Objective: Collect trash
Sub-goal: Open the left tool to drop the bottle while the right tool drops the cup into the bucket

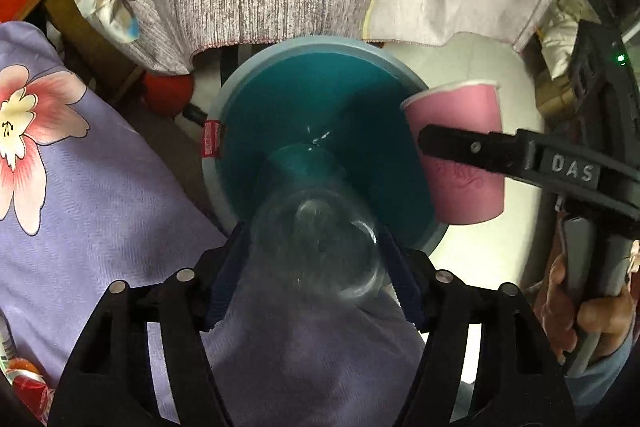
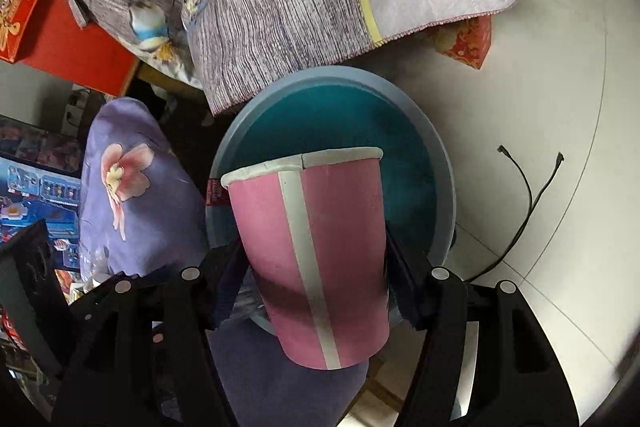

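My left gripper [image 1: 316, 251] is shut on a clear plastic cup [image 1: 320, 243], held bottom toward the camera over the open teal bin [image 1: 304, 95]. My right gripper [image 2: 316, 267] is shut on a pink paper cup [image 2: 320, 247] with a white rim and seam stripe, held tilted above the near rim of the same bin [image 2: 328, 115]. In the left wrist view the pink cup [image 1: 460, 115] and one right finger [image 1: 460, 147] hang over the bin's right edge.
A grey striped cloth with a yellow stripe [image 2: 280, 7] hangs behind the bin. A purple flowered cushion [image 1: 80, 187] lies left of it. A black cable [image 2: 520, 219] lies on the white floor at right. Red boxes [image 2: 60, 39] sit far left.
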Available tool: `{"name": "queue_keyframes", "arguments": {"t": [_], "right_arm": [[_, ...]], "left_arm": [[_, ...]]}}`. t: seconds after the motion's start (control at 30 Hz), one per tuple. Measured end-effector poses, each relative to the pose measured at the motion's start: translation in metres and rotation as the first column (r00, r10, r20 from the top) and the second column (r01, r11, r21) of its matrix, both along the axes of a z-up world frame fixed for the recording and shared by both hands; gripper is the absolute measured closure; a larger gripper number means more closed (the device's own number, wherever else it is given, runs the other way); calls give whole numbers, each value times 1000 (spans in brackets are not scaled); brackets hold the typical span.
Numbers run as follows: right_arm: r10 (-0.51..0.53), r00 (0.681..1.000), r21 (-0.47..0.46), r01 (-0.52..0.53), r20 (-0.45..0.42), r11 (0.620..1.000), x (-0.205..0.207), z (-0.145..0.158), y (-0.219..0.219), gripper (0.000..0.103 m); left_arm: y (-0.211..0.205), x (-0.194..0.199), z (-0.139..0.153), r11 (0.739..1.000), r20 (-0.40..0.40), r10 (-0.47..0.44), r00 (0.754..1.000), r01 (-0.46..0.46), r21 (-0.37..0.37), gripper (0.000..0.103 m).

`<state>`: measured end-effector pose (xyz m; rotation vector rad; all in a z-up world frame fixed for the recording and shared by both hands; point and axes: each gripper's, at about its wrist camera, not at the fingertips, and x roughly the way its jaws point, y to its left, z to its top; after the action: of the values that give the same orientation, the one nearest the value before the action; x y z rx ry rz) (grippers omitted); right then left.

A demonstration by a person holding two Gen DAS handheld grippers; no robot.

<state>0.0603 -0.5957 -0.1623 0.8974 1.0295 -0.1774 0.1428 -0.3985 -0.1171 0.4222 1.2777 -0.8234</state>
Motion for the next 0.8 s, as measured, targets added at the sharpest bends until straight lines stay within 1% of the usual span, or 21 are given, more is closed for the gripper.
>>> {"name": "queue_keyframes", "arguments": {"t": [0.1,0.27,0.37,0.4,0.47,0.53,0.6,0.63,0.7,0.8], "right_arm": [[4,1000,-4,-4,-11,1000,1,-2,0,42],[14,999,-12,-14,-39,1000,4,-5,1,42],[20,998,-14,-21,-54,1000,4,-8,2,42],[22,998,-17,-23,-63,1000,5,-9,2,42],[25,997,-22,-27,-77,999,6,-11,4,41],[35,995,-32,-38,-96,999,9,-13,7,39],[38,993,-41,-43,-115,998,12,-14,9,33],[37,992,-57,-44,-123,997,13,-13,12,29],[40,991,-63,-48,-124,997,15,-12,16,27],[46,991,-62,-54,-123,997,16,-8,24,26]], "left_arm": [[5,2,0,1000,-16,11,1000,-11,-5,35],[18,0,9,999,-12,40,999,-40,-22,34],[30,-1,18,997,-3,64,998,-64,-37,28],[34,-1,20,997,3,72,997,-72,-40,22],[43,-1,27,994,17,91,996,-90,-56,21],[50,-1,31,993,16,101,995,-100,-67,20],[59,-2,35,991,12,115,993,-114,-75,19],[64,-4,38,990,12,121,993,-120,-76,17],[70,-6,41,989,18,129,991,-127,-79,10],[84,-11,48,987,34,139,990,-136,-87,10]]}}
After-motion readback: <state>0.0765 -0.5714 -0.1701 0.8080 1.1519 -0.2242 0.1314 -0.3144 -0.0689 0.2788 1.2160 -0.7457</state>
